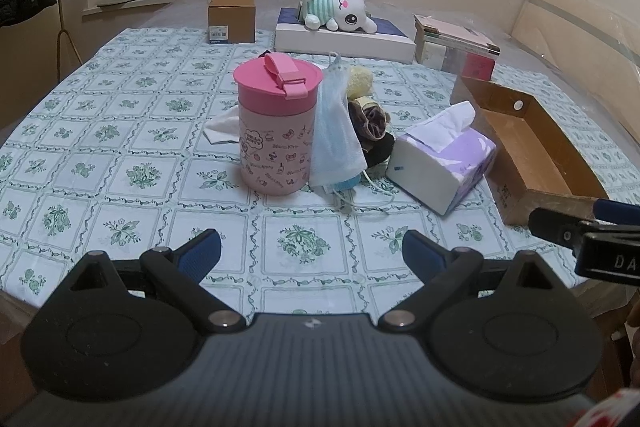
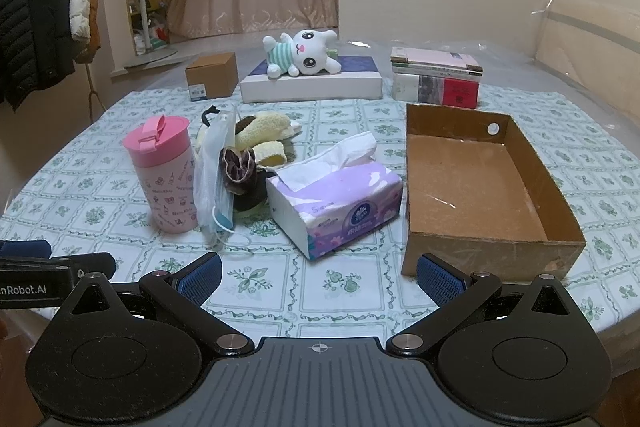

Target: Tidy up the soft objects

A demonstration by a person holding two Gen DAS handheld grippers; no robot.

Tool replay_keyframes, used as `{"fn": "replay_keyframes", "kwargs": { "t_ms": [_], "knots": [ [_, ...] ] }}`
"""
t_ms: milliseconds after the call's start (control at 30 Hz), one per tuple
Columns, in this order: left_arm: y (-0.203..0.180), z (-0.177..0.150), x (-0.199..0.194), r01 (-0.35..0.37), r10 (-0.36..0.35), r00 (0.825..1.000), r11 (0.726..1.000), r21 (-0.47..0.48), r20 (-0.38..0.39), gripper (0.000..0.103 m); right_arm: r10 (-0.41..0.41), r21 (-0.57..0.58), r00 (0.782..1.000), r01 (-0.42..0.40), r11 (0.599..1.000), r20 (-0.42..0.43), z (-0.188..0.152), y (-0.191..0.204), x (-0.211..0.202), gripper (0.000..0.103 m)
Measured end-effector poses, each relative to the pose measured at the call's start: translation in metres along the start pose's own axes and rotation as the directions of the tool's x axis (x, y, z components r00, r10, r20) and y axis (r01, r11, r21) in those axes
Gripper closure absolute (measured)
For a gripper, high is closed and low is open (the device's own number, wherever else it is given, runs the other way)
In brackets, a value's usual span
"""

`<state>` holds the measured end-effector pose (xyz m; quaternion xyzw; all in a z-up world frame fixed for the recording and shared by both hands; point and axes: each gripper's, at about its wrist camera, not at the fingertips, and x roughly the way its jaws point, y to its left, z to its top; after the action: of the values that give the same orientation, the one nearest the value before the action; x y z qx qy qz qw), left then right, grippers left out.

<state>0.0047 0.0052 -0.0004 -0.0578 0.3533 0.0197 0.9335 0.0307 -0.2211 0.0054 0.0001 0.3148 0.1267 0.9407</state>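
The left gripper [image 1: 310, 255] hovers at the near table edge, at 6 o'clock, its jaws spread wide and gripping nothing. On the green-and-white floral tablecloth [image 2: 100, 183], at roughly 10 o'clock from the right camera, stands a tall pink plastic tumbler with a flip lid [image 2: 164, 175], upright. Leaning against its right side is a pale blue mesh pouch with white cords [image 2: 214, 183]. Just behind and beside the pouch lies a heap of soft items: cream fluffy socks [image 2: 266, 133] and a dark brown fabric bundle [image 2: 240, 171], touching one another.

Toward 12 o'clock sits a purple-and-white soft pack of tissues [image 2: 340, 199], one tissue pulled up. At the far edge a white plush rabbit in a green striped shirt [image 2: 304, 55] lies on a flat white box [image 2: 312, 85].

At 2 o'clock is an open brown cardboard box [image 2: 416, 155], empty, the likely destination. The right gripper [image 2: 318, 275] also has its jaws spread, empty.

Hazards:
- Pulling the pouch may topple the tumbler that props it.
- The trailing cords may snag neighbouring socks.
- A loose pinch on fluffy fabric may slip.
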Motion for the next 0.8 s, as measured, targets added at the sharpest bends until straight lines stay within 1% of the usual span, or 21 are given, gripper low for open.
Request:
{"fn": "replay_keyframes", "kwargs": {
  "t_ms": [267, 467, 533, 600, 800],
  "knots": [
    [0.014, 0.013, 0.020, 0.001, -0.001, 1.000, 1.000, -0.007, 0.007, 0.007, 0.015, -0.037, 1.000, -0.015, 0.999, 0.008, 0.013, 0.002, 0.024, 0.000],
    [0.021, 0.022, 0.044, 0.008, -0.008, 1.000, 1.000, -0.021, 0.001, 0.007, 0.057, -0.090, 0.998, -0.055, 0.994, 0.018, 0.026, 0.006, 0.054, 0.001],
    [0.022, 0.025, 0.052, 0.005, -0.005, 1.000, 1.000, -0.018, 0.002, 0.008, 0.076, -0.111, 0.997, -0.074, 0.991, 0.020, 0.032, 0.009, 0.066, 0.002],
    [0.023, 0.027, 0.060, 0.006, -0.006, 1.000, 1.000, -0.020, 0.001, 0.012, 0.099, -0.132, 0.995, -0.096, 0.987, 0.013, 0.038, 0.012, 0.079, 0.011],
    [0.028, 0.030, 0.079, 0.010, -0.010, 1.000, 0.999, -0.031, -0.001, 0.015, 0.164, -0.160, 0.986, -0.164, 0.973, -0.013, 0.051, 0.024, 0.121, 0.026]
  ]
}}
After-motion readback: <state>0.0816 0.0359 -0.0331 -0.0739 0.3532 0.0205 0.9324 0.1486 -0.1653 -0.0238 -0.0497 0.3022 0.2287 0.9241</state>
